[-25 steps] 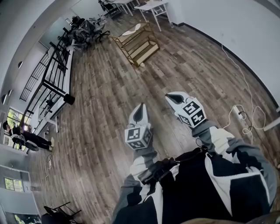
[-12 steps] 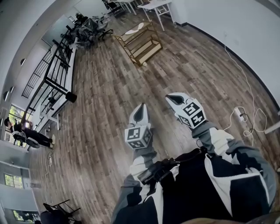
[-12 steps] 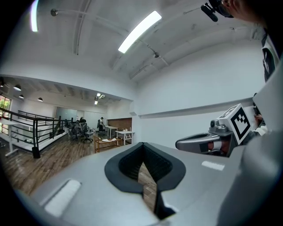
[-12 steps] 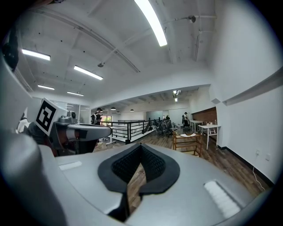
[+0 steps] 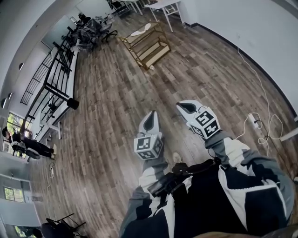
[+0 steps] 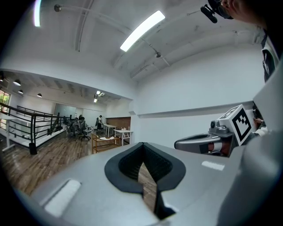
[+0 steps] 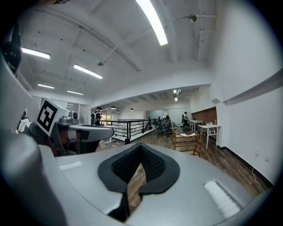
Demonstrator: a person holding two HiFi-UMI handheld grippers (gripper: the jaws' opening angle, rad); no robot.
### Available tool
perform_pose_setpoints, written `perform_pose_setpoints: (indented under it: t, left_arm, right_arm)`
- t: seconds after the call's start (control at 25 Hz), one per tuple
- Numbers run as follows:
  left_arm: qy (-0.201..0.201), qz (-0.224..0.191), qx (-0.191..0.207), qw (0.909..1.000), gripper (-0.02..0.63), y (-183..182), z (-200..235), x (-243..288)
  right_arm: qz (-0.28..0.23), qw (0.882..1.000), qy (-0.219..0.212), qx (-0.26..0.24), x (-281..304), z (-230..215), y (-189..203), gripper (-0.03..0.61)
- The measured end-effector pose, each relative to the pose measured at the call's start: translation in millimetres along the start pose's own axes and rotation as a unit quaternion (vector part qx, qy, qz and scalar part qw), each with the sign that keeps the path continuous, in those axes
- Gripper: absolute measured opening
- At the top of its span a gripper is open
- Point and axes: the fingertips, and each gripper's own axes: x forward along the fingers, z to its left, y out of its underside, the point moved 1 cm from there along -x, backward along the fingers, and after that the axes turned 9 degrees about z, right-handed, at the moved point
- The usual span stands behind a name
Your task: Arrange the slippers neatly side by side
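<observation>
No slipper can be told apart in any view. My left gripper (image 5: 149,116) and my right gripper (image 5: 182,105) are held out side by side above the wooden floor (image 5: 116,102), both pointing level into the room. Along the left gripper view, the left gripper (image 6: 142,145) has its jaws shut with nothing between them, and the right gripper (image 6: 203,142) shows beside it. The right gripper (image 7: 141,148) is shut and empty as well, with the left gripper (image 7: 84,131) at its left. Far ahead stands a low wooden rack (image 5: 148,44) with pale flat items on top, too small to identify.
A black railing (image 5: 56,79) runs along the left. Office chairs (image 5: 93,30) and white tables (image 5: 163,7) stand at the far end. A white wall (image 5: 251,28) is on the right, with a cable and power strip (image 5: 253,122) on the floor. A person (image 5: 28,146) stands far left.
Both grippers stay shut and keep their places. The head view has shifted slightly, and a pale shoe toe now shows on the floor between my arms.
</observation>
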Motion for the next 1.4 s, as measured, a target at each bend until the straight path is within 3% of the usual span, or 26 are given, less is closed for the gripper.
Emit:
perform_pose_setpoints:
  t: [0.28, 1.0, 1.4]
  left_arm:
    - [0.02, 0.011, -0.01, 0.9997, 0.012, -1, 21, 41]
    - [0.124, 0.004, -0.011, 0.9922, 0.012, -29, 162, 212]
    - [0.144, 0.007, -0.021, 0.9894, 0.012, -32, 218, 278]
  right_arm:
    - [0.008, 1.0, 0.009, 0.003, 36, -22, -4, 0.005]
    - [0.025, 0.996, 0.085, 0.005, 205, -120, -62, 0.005]
    - [0.041, 0.993, 0.107, 0.013, 273, -162, -73, 0.005]
